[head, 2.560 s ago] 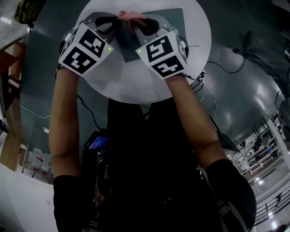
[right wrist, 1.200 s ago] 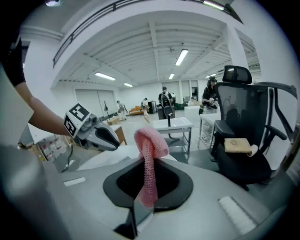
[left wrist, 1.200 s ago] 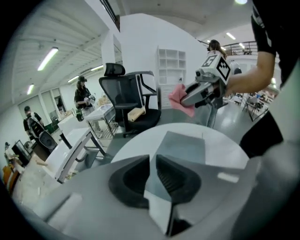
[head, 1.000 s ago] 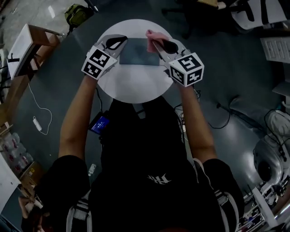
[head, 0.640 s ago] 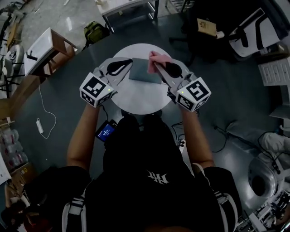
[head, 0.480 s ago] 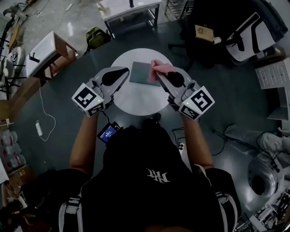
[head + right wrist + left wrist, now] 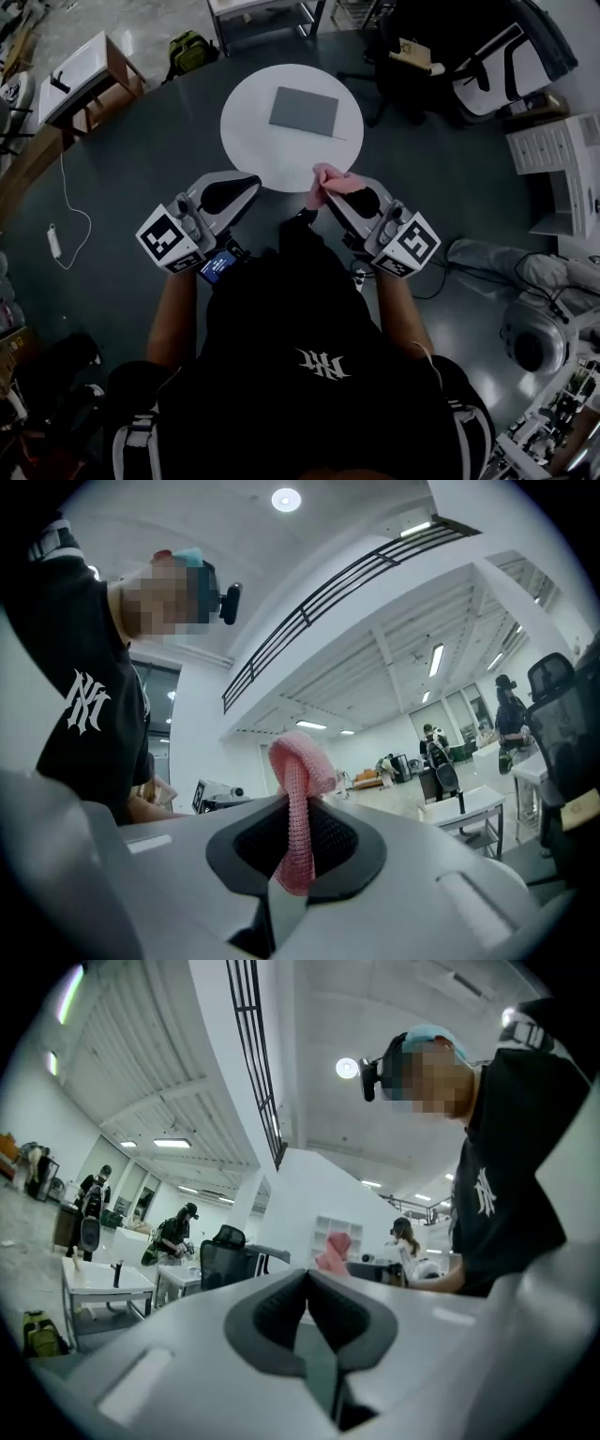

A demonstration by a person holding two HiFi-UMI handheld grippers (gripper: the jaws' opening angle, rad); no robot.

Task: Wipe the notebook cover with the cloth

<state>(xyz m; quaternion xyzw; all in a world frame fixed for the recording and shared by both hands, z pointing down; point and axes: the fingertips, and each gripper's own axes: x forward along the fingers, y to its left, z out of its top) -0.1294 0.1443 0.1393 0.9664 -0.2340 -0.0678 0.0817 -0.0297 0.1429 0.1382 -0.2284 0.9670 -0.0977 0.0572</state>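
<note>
On the dark floor stands a round white tabletop, shown only in the head view. The person, in a black shirt, stands at the tabletop's near side, and a black chair sits beyond its far right edge. The grey notebook lies flat on the tabletop's far half, touched by neither tool.

Both tools are held off the tabletop, on its near side. The left tool sits below the tabletop's near left edge and the right tool just below its near rim.

The gripper views both tilt up toward the white ceiling and the person's shirt, and they show the jaws where the head view does not. In the left gripper view, the left tool has its jaws together with nothing between them, and the pink cloth shows small beyond them. In the right gripper view, the right tool is clamped on the cloth, which stands up out of the jaws in a folded loop. From the head view, the cloth is a small pink bunch at the right tool's tip, just beside the tabletop's near edge.
</note>
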